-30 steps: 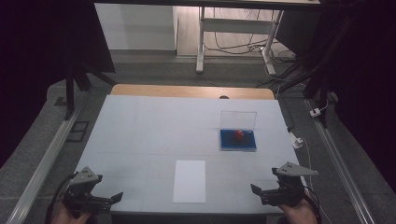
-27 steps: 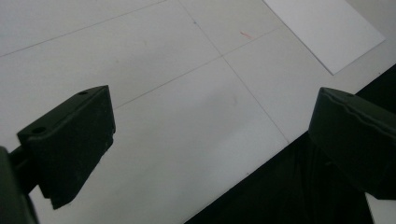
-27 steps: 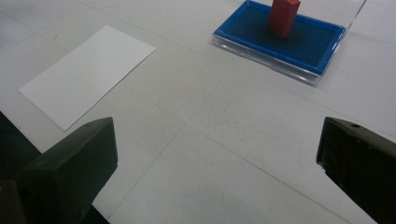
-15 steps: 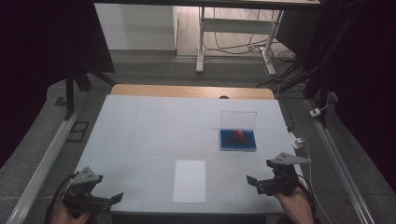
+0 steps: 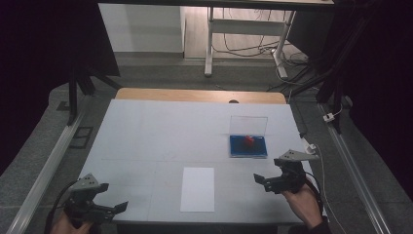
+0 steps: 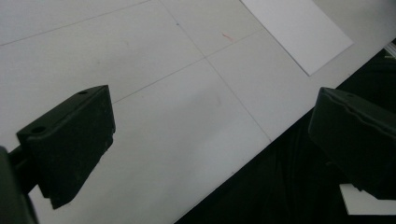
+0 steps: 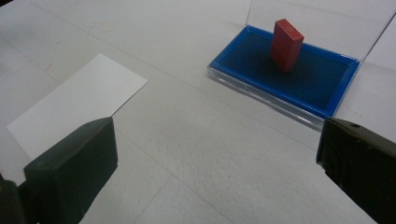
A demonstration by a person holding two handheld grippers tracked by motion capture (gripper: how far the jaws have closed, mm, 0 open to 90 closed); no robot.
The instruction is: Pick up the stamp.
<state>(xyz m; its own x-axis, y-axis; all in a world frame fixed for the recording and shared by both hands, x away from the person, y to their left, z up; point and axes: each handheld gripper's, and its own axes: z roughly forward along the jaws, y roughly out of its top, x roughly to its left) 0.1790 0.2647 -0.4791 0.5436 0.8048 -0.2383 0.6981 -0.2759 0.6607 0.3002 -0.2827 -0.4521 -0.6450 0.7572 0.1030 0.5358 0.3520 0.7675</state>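
White table [image 5: 146,141] bears blank paper [image 5: 197,189], unlabelled red block [image 7: 286,45].

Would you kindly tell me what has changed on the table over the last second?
The right gripper has moved forward and slightly inward, toward the blue-lined clear plastic case holding the small red block; its jaws stay open and empty. The left gripper stays at the near edge, open. The white paper sheet, case and block lie as before.
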